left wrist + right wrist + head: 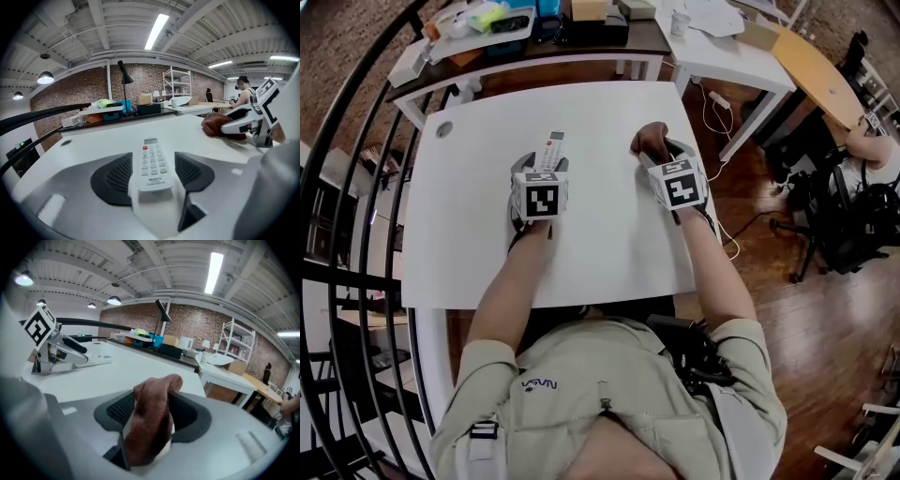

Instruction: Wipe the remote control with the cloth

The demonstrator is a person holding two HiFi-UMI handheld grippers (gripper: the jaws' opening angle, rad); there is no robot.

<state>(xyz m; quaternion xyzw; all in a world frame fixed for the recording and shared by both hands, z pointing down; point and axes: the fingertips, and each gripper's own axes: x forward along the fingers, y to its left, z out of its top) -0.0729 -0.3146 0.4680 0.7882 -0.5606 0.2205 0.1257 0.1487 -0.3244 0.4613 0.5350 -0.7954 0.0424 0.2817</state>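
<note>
Both spread: left gripper around remote, right gripper around cloth.

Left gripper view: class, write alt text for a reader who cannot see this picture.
A white remote control lies buttons-up on the white table, between the dark pads of the open left gripper. To the right, the right gripper rests with a brown cloth at its tip; a cluttered desk and a brick wall stand behind.
</note>
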